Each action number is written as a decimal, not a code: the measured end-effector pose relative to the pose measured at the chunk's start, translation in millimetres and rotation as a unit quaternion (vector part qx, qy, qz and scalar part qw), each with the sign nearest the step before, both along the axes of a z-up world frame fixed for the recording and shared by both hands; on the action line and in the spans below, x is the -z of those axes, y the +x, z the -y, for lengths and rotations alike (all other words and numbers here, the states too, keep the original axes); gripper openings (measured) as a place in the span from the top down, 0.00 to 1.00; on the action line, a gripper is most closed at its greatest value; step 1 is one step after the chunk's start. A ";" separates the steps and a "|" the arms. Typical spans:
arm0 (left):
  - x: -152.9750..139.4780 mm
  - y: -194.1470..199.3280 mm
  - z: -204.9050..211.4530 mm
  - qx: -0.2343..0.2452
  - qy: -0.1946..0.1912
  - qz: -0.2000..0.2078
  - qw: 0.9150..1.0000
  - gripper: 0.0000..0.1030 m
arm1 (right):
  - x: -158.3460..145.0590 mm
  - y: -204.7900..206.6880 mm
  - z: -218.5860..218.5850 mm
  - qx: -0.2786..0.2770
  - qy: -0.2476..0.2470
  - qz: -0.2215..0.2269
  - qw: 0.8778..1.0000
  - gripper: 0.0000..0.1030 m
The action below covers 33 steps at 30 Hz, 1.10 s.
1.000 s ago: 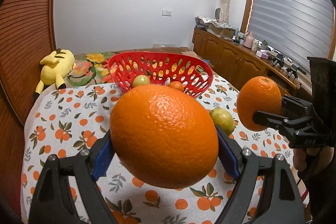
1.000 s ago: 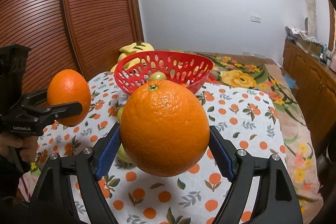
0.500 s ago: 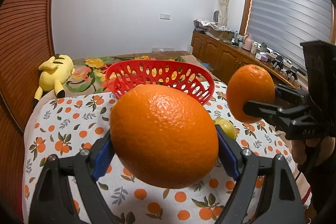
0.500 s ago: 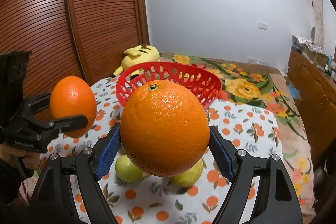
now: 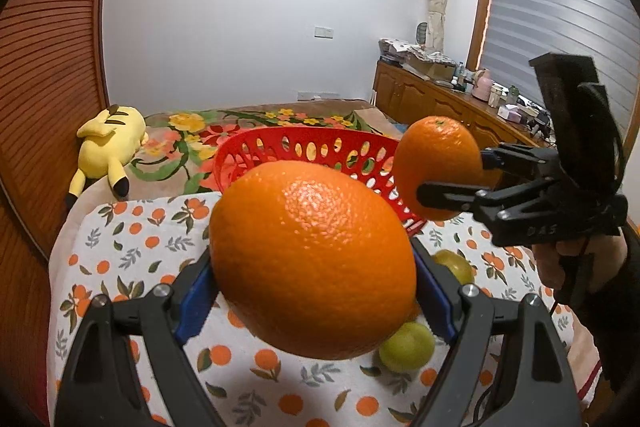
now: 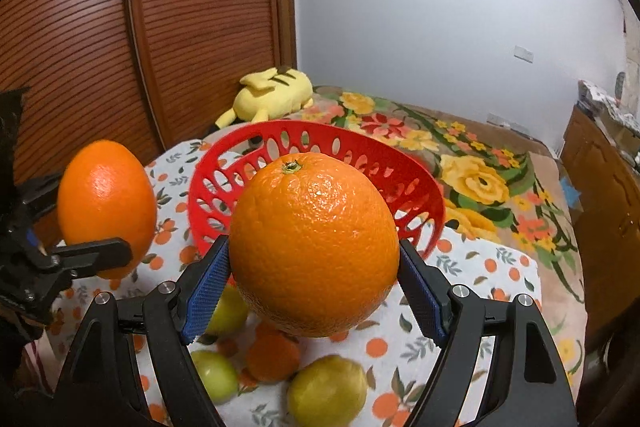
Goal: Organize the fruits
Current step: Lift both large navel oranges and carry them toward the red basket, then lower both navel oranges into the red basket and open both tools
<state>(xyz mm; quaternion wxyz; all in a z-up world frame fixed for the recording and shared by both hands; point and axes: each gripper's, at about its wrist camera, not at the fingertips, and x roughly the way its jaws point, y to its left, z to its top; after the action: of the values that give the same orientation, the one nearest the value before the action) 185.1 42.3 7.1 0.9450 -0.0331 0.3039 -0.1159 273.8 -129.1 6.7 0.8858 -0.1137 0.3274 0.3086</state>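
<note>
My left gripper (image 5: 312,287) is shut on a large orange (image 5: 312,259) and holds it above the table. My right gripper (image 6: 314,283) is shut on another orange (image 6: 314,243), which also shows in the left wrist view (image 5: 438,167); the left one shows in the right wrist view (image 6: 106,203). A red perforated basket (image 6: 424,191) stands ahead of both on the orange-print cloth; it also shows in the left wrist view (image 5: 304,147). Several green-yellow fruits (image 6: 326,391) and a small tangerine (image 6: 272,357) lie on the cloth below the grippers.
A yellow plush toy (image 5: 108,147) lies beyond the table on a floral blanket (image 6: 472,163). A wooden slatted wardrobe (image 6: 160,27) stands at the left. A wooden cabinet with clutter (image 5: 440,95) runs along the right wall.
Both grippers have risen with their oranges and pulled back a little; the basket sits lower and its inside is hidden. More loose fruit shows on the cloth beneath the right gripper.
</note>
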 end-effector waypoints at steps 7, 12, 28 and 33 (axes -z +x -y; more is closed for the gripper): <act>-1.2 26.2 5.6 0.007 0.020 -0.002 1.000 0.17 | 15.6 21.0 -9.5 -0.009 -0.004 -0.022 1.000 0.20; -3.7 40.7 8.8 0.013 0.022 0.000 1.000 0.17 | 27.1 29.3 -21.3 -0.022 -0.028 -0.030 0.999 0.20; 7.5 66.7 9.0 0.011 0.022 -0.012 1.000 0.17 | 50.4 43.4 -37.6 -0.042 -0.069 -0.051 0.995 0.20; 9.4 71.2 4.4 0.004 0.020 -0.014 1.000 0.17 | 55.6 44.2 -44.1 -0.042 -0.089 -0.045 0.994 0.19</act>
<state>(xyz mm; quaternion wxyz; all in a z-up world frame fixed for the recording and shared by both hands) 256.3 37.9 -2.4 0.9406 -0.0144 0.3197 -0.1132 318.1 -85.0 -48.9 0.8430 -0.1919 0.3877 0.3198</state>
